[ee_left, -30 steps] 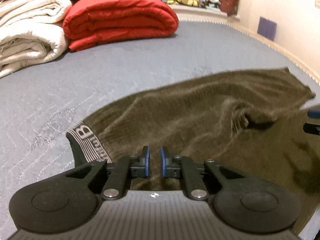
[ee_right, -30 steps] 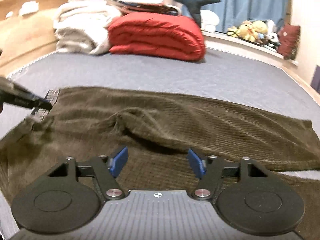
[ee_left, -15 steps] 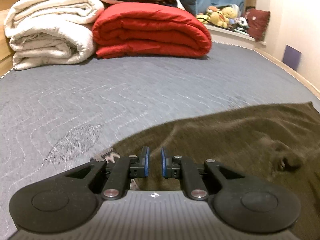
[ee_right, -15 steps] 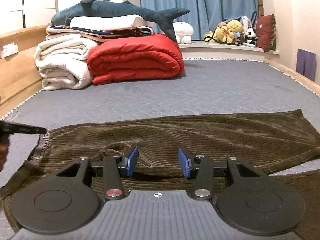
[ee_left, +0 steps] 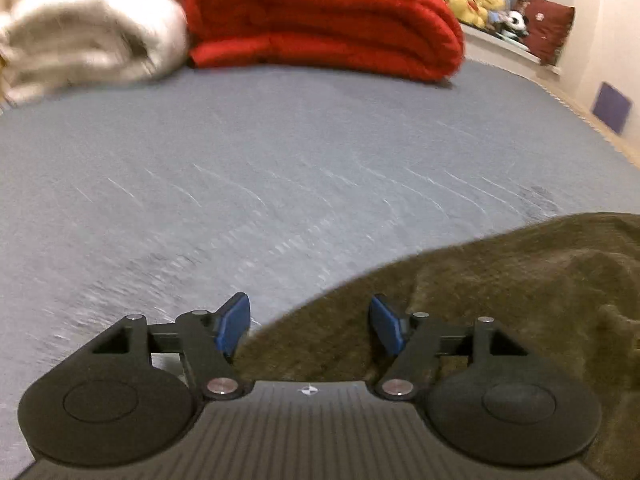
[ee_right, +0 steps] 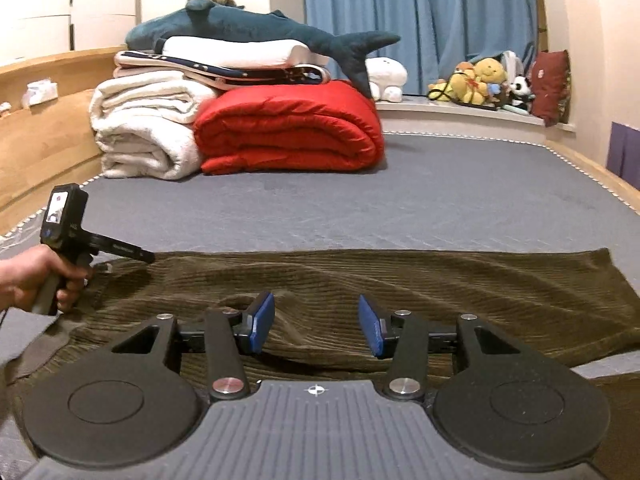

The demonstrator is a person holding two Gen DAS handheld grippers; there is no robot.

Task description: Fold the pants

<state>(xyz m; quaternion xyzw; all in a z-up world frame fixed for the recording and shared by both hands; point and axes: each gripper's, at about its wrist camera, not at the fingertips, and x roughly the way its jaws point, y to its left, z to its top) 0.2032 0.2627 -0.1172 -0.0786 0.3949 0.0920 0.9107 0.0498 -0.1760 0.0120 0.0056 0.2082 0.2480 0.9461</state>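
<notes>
Here, the pants are spread on the bed, before the red quilt. The left hand-held gripper is opening, empty; the right hand-held gripper is opening over the pants, gripping nothing.

The pants lie crosswise on the mattress, near its front edge. Behind them, well apart (far left), the rolled quilt sits beside the folded blankets.
</notes>
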